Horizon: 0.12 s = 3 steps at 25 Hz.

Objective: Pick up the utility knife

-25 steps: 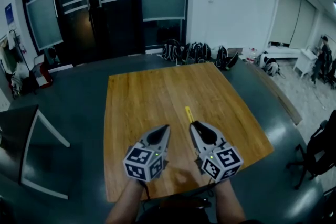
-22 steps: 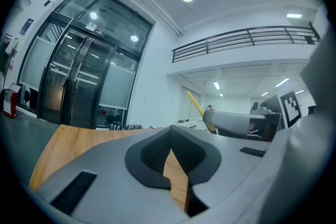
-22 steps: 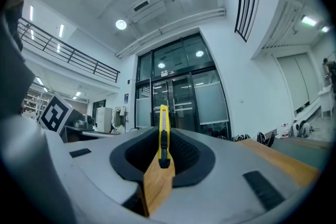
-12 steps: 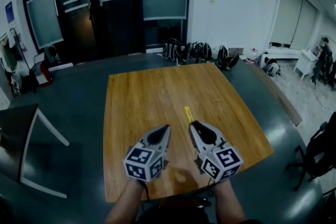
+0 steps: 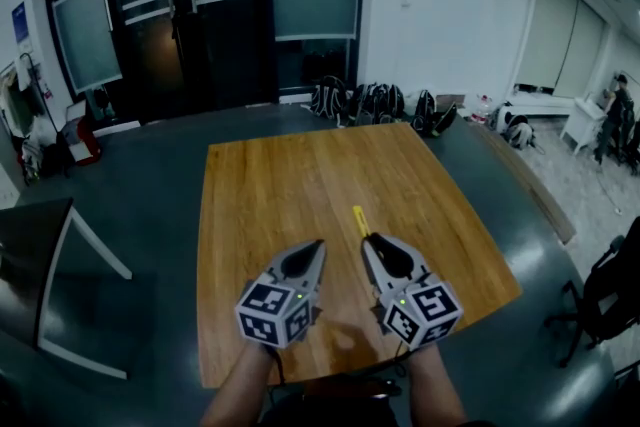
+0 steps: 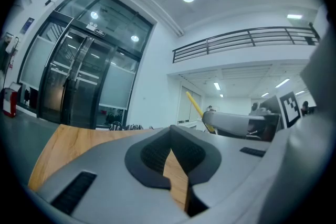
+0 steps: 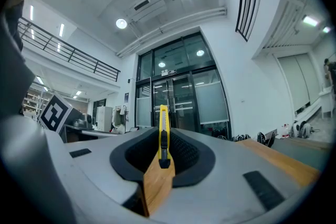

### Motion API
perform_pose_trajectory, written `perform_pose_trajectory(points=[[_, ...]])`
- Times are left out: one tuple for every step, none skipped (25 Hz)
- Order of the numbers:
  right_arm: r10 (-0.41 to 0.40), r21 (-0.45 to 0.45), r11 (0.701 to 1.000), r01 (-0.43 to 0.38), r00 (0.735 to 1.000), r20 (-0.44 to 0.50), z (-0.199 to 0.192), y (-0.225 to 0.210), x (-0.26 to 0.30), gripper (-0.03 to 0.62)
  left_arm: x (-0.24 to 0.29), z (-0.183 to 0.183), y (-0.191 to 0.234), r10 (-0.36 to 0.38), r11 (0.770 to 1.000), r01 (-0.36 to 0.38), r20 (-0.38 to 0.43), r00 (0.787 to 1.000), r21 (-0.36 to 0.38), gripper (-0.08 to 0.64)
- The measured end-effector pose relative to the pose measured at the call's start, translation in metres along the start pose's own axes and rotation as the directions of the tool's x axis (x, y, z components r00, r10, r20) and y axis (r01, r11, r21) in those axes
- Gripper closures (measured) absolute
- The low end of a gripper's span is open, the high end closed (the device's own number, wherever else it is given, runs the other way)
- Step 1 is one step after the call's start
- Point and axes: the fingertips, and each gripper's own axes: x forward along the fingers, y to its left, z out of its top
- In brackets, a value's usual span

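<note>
The yellow utility knife (image 5: pixel 358 219) sticks forward out of my right gripper (image 5: pixel 368 237) over the middle of the wooden table (image 5: pixel 270 175). In the right gripper view the knife (image 7: pixel 163 134) stands on edge between the dark pads, and the gripper (image 7: pixel 163 153) is shut on it. My left gripper (image 5: pixel 318 242) hovers beside it on the left, its jaws together with nothing between them. From the left gripper view (image 6: pixel 171 146) the knife (image 6: pixel 195 104) shows slanting up from the right gripper's grey tip (image 6: pixel 226 121).
Several dark bags (image 5: pixel 360 100) lie on the floor past the table's far edge. A white-framed dark table (image 5: pixel 60 255) stands at the left and a black chair (image 5: pixel 610 285) at the right. Glass doors (image 5: pixel 190 15) fill the back wall.
</note>
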Motion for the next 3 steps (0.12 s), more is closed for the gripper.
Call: perform_pose_trajectory(points=[[0.002,-0.003,1.000,-0.002,1.000,0.002,-0.0002,-0.0001,0.0002,0.520,-0.0003,0.0006,0.0000,0.000,1.000,0.000,0.001,1.000,0.000,0.552],[0.005,-0.005,1.000,-0.004,1.000,0.004,-0.0004,-0.0001,0.0003,0.520,-0.0006,0.0012,0.0000,0.000,1.000,0.000,0.002,1.000,0.001,0.552],[0.007,-0.008,1.000,-0.007,1.000,0.006,-0.0007,-0.0001,0.0003,0.520,-0.0010,0.0016,0.0000,0.000,1.000,0.000,0.003,1.000,0.001,0.552]])
